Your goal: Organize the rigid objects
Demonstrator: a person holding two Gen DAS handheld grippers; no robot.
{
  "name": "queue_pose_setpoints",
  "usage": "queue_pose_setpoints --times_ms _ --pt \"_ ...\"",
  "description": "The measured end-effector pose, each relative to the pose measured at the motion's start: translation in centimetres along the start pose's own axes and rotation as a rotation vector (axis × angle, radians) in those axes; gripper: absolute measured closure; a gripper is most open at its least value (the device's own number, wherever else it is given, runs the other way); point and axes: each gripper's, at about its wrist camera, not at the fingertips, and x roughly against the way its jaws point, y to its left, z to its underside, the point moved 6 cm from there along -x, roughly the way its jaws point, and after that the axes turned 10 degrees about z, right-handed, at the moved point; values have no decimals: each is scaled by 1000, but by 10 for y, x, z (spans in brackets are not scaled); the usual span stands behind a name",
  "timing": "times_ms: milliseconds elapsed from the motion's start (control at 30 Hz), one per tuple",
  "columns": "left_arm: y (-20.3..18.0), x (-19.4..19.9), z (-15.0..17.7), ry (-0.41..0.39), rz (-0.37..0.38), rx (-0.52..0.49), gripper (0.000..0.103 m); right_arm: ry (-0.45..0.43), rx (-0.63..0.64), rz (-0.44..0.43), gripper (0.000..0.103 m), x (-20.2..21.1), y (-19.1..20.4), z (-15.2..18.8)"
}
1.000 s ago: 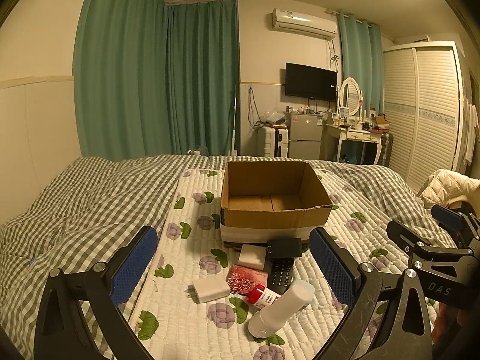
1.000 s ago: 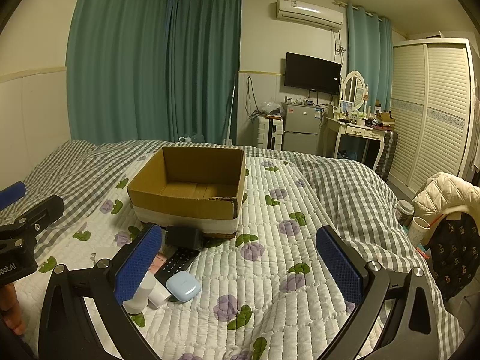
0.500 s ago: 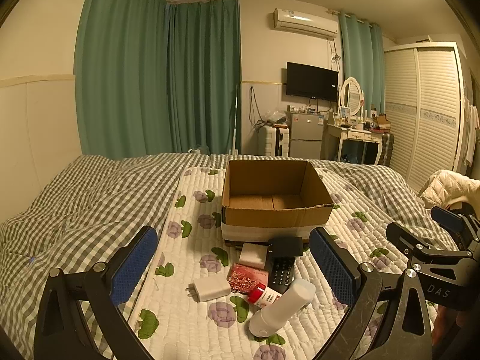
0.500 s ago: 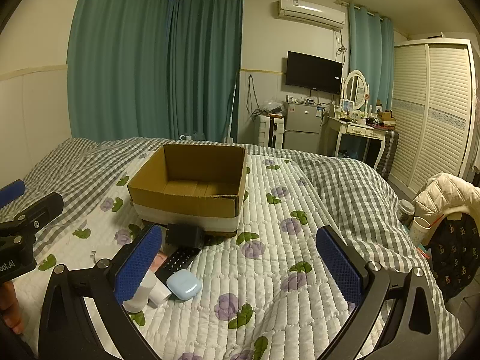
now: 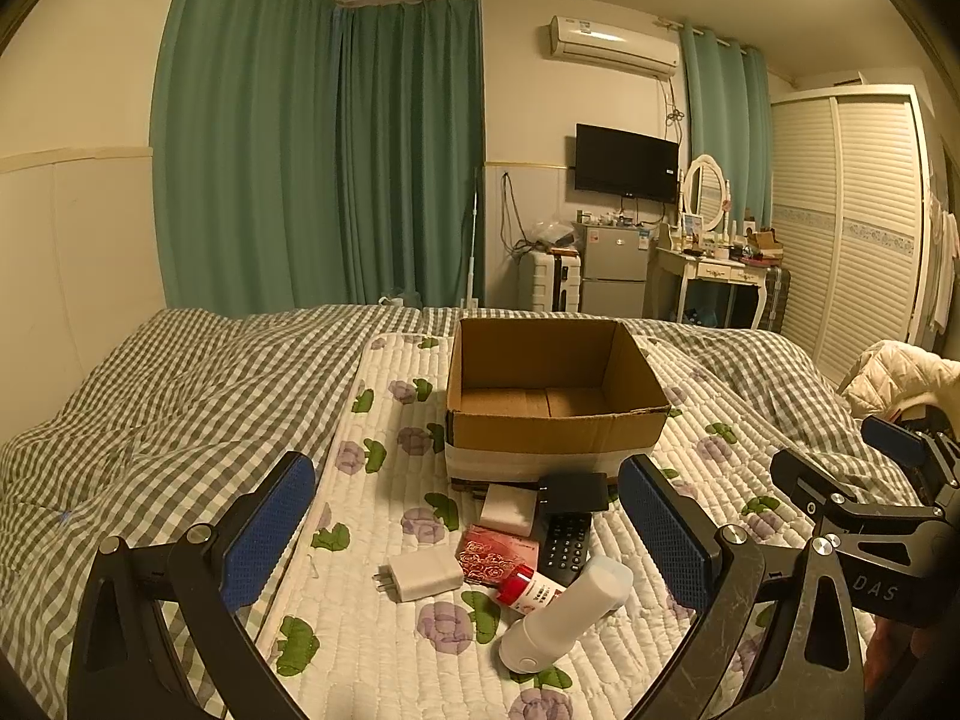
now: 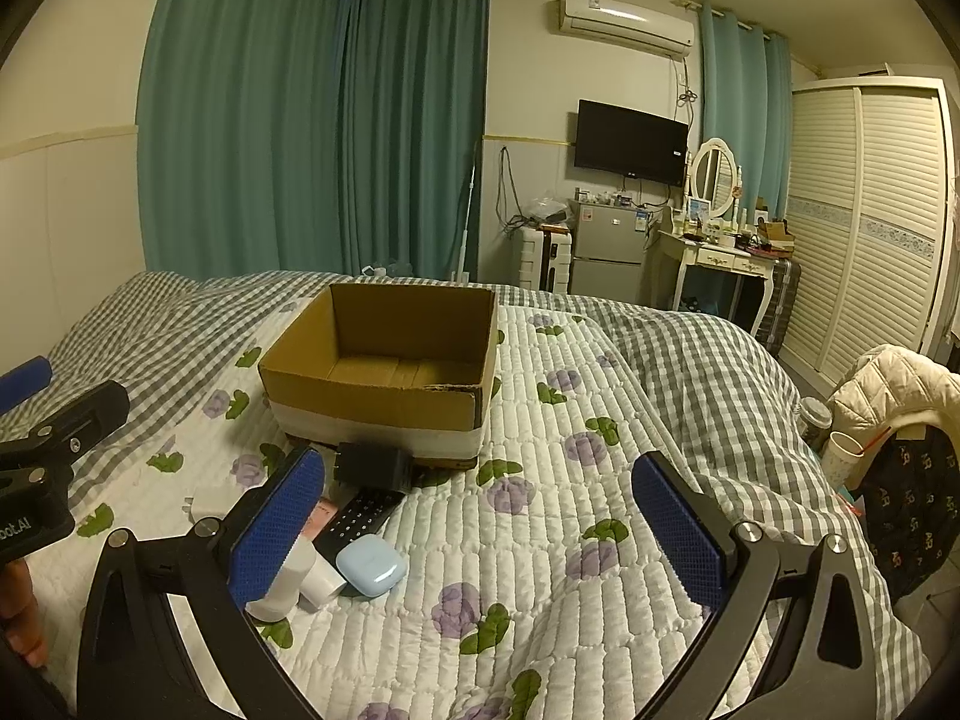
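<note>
Very little has changed: compared with a second ago, both views show the same layout, with only a slight drift of the cameras, so the sorting has not yet begun. The left gripper [image 5: 465,531] hovers above the bed with its blue pads spread wide and nothing between them, and the right gripper [image 6: 477,531] hangs likewise, spread and empty. The cardboard box [image 5: 555,399] sits open and bare on the quilted mat [image 5: 384,648], toward the foot of the bed. The loose things lie in a cluster just in front of the box's near wall: a black adapter [image 5: 573,492] touching a white block [image 5: 509,509], a remote [image 5: 564,546], a red patterned packet [image 5: 498,555], a white charger [image 5: 423,579], a white bottle [image 5: 567,615] lying on its side, and a pale blue case [image 6: 370,564]. None has shifted between frames. Judging from this, the first pick is still ahead.
</note>
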Motion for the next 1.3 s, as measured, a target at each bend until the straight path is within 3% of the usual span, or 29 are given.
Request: queue_pose_setpoints --times_ms 800,933,1100,1200,1300 --pt "-8 3 0 3 9 -5 0 -9 8 -8 0 8 -1 -9" --pt "-2 -17 23 97 -14 8 0 23 14 -1 0 2 -4 -7" --pt "-4 -45 72 258 -21 -6 1 140 84 18 0 -26 1 13" --pt "-12 -61 101 368 13 23 6 189 102 31 0 -40 1 29" --pt "-23 -74 117 423 49 39 13 231 93 47 0 -51 -2 39"
